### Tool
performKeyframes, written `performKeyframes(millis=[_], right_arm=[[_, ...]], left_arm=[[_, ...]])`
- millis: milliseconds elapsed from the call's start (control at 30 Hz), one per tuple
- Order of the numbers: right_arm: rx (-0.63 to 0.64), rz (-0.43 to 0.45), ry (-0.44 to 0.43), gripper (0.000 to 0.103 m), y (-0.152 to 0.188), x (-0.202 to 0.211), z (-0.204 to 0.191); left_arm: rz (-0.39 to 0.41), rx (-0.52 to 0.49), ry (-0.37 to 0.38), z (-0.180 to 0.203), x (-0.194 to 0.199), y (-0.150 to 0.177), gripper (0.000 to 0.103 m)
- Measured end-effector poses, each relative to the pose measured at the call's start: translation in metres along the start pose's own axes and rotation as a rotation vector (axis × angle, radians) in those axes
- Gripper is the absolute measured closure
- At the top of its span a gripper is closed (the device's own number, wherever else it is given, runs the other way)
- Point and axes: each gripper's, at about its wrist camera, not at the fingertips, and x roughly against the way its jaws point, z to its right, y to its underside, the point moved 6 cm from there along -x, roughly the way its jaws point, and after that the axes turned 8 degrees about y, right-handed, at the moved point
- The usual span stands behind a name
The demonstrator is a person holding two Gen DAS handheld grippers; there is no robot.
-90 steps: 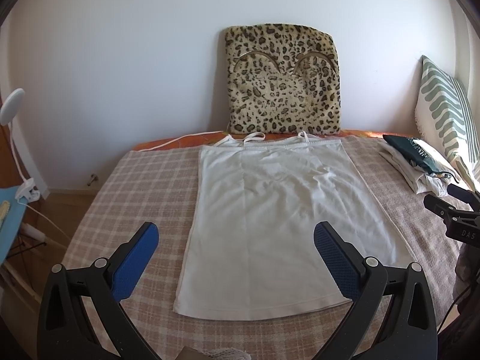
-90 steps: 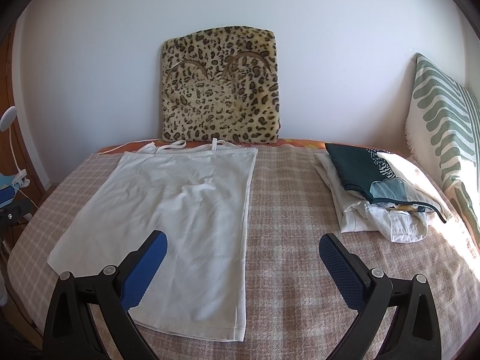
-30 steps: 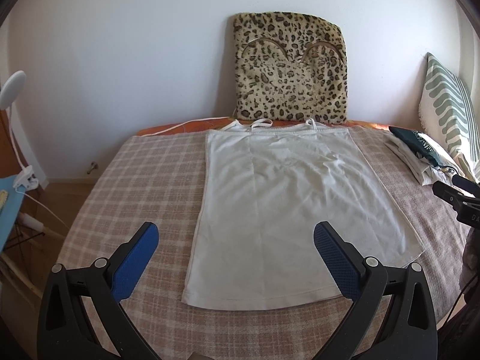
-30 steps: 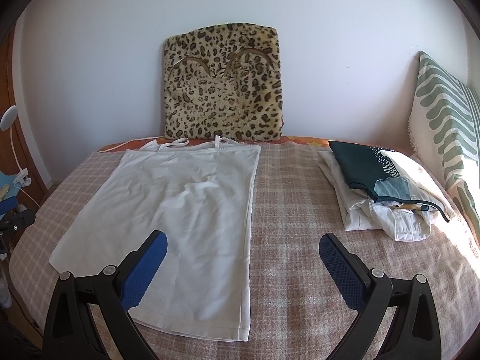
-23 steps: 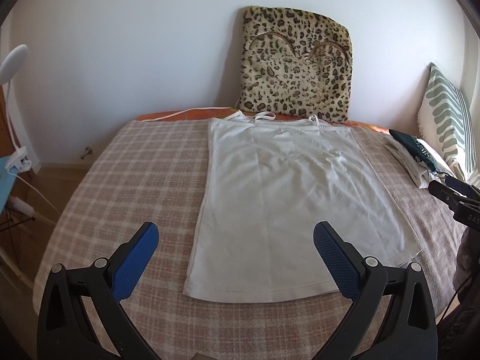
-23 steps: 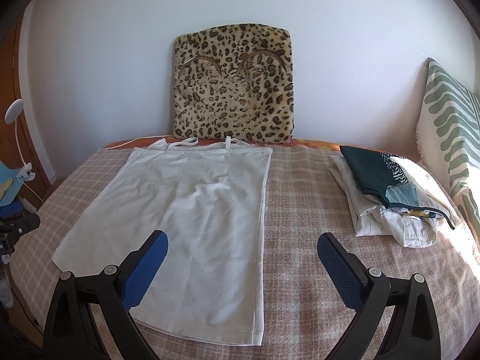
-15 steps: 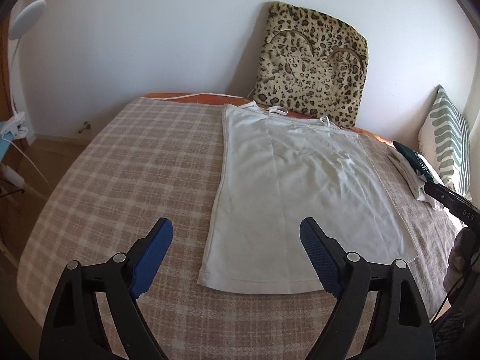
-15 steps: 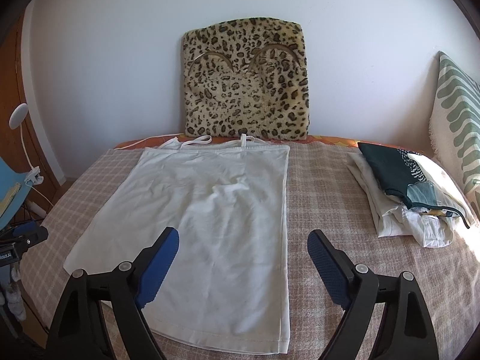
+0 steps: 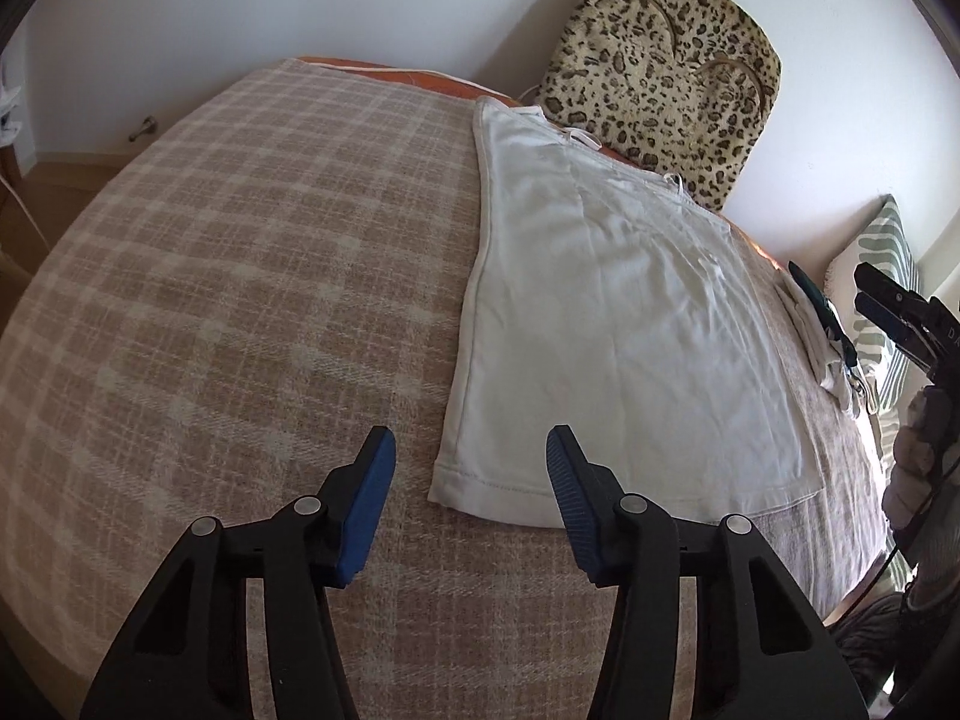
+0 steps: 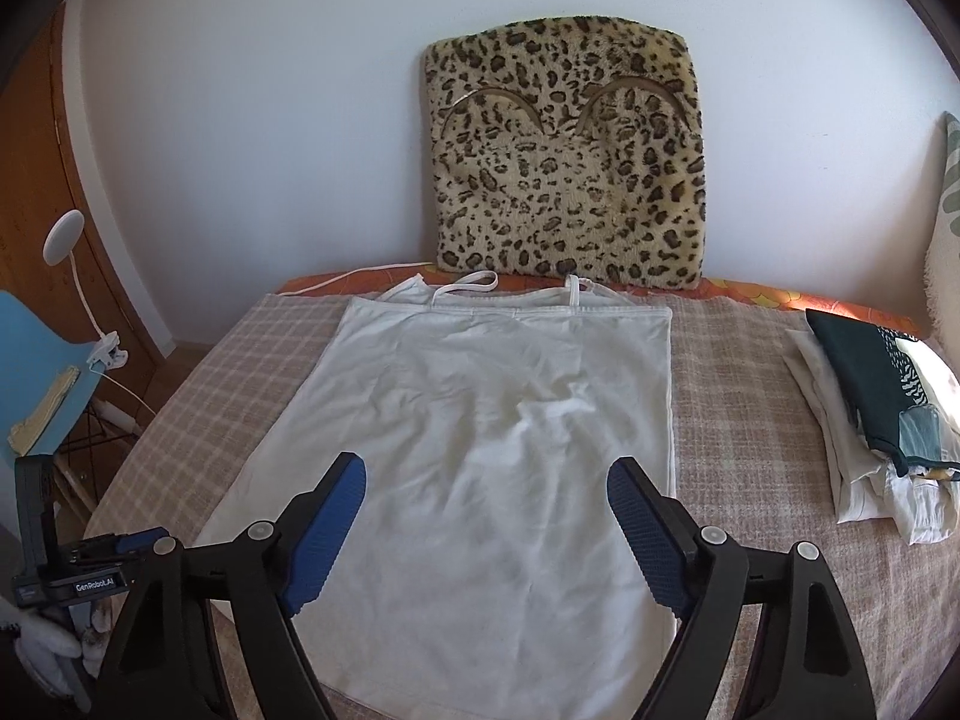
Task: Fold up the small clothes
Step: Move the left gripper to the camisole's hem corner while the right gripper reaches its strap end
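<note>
White camisole [image 10: 492, 438] lies flat on the plaid bed cover [image 9: 240, 252], straps at 12 o'clock toward the leopard cushion [image 10: 567, 156] leaning on the wall, hem toward the camera. Faint creases near its middle.

Left gripper [image 9: 468, 468]: jaws spread, nothing held, blue pads [image 9: 375, 480] low over the bed. The camisole's near-left hem corner sits between the fingertips, just ahead of them; contact with the cloth not clear.

Right gripper [image 10: 486, 492]: jaws spread wide, nothing held, poised over the lower half of the camisole, its right pad near the garment's right edge.

At 3 o'clock in the right wrist view: a stack of folded clothes [image 10: 864, 402], dark green piece on top, well apart from the camisole. Striped pillow [image 9: 888, 276] beyond it.
</note>
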Motion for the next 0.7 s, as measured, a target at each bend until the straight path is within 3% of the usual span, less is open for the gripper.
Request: performKeyframes(millis=[167,367,700], right_arm=[[0.057,-0.036,-0.071,0.018,-0.035,-0.028,-0.034],[0.065,-0.135,-0.168,0.023,-0.068,-0.083,-0.056],[0.122,-0.222,-0.179,0.028,-0.090,-0.150,-0.094]], left_arm=[[-0.034,0.034,0.036,-0.003,-0.007,0.005,0.054],[-0.026,-0.010,0.016,-0.005,-0.010,0.001,0.070],[-0.028,-0.013,-0.001,-0.009,-0.012,0.002,0.070]])
